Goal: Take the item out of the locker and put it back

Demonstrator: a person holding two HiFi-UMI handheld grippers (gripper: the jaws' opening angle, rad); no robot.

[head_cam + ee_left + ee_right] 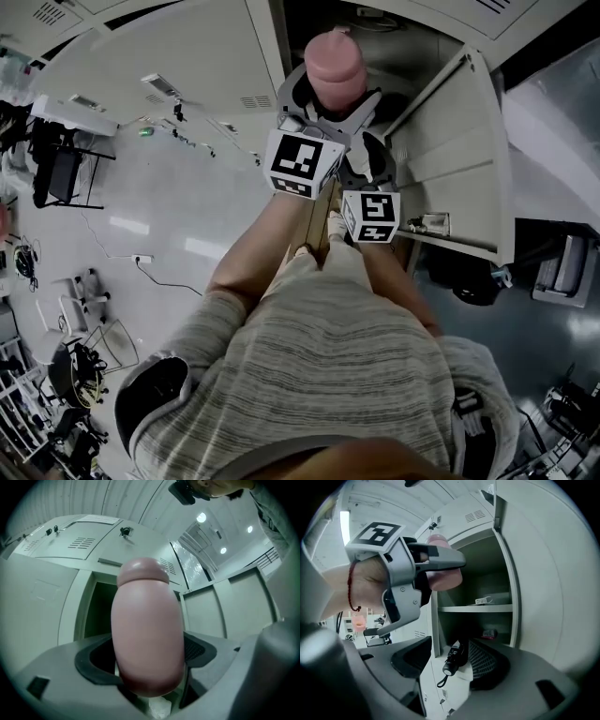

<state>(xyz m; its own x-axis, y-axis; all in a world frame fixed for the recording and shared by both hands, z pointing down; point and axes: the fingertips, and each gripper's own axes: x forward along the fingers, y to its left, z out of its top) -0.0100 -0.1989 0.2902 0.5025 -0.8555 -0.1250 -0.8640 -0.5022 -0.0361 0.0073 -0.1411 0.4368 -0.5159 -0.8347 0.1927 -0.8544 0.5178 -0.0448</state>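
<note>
A pink bottle (335, 67) with a rounded cap is clamped between the jaws of my left gripper (330, 111), held out in front of the open locker (394, 42). In the left gripper view the bottle (147, 630) fills the middle, both pads pressed against its sides, with the dark locker opening (99, 613) behind it. My right gripper (445, 663) stands open and holds nothing, just below and right of the left one, beside the locker door (459, 159). From there I see the left gripper (401, 581) and the pink bottle (446, 579) at upper-shelf height.
Inside the locker a shelf (476, 608) carries a small white item (485, 600). Below it lie a black folded umbrella with a strap (452, 660) and a small red thing (490, 633). The open door (553, 573) stands to the right. Closed lockers (70, 541) are on the left.
</note>
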